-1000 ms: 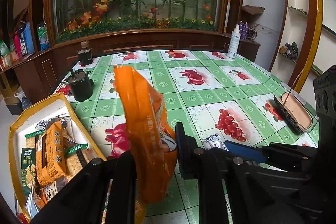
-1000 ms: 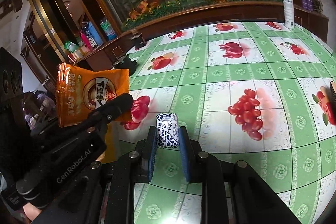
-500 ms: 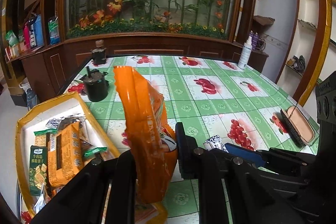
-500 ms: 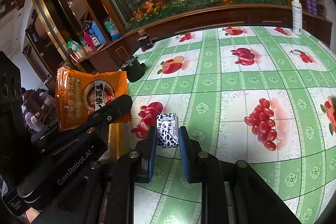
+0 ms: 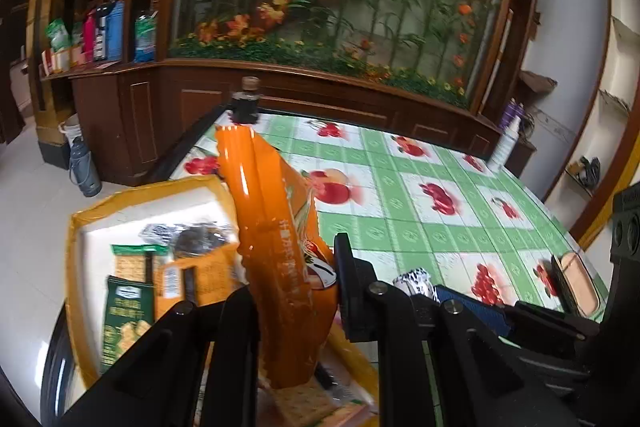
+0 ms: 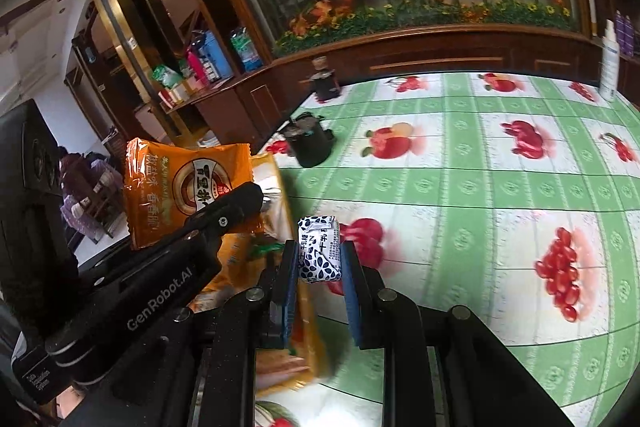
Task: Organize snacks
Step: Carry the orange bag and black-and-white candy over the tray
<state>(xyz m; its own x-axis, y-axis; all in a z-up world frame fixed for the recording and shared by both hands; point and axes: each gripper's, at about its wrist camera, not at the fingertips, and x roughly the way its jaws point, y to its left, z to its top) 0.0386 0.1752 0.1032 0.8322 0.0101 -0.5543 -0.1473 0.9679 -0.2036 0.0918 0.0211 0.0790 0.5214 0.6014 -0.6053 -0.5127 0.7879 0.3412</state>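
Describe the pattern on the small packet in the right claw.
White packet with dark blue speckles and print; clearest in the right wrist view.

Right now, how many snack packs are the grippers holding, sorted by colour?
Orange snack bag, in the left hand-held gripper: 1
White-and-navy wrapped snack, in the right hand-held gripper: 1
Total: 2

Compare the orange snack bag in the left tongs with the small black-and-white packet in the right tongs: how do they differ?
The orange plastic snack bag is large and flat, rising well above the left tongs. The small black-and-white wrapped packet is a compact block, barely clearing the right tongs. The bag carries a round logo; the packet has a leaf-like pattern. Both are clamped and held near the yellow-rimmed snack box.
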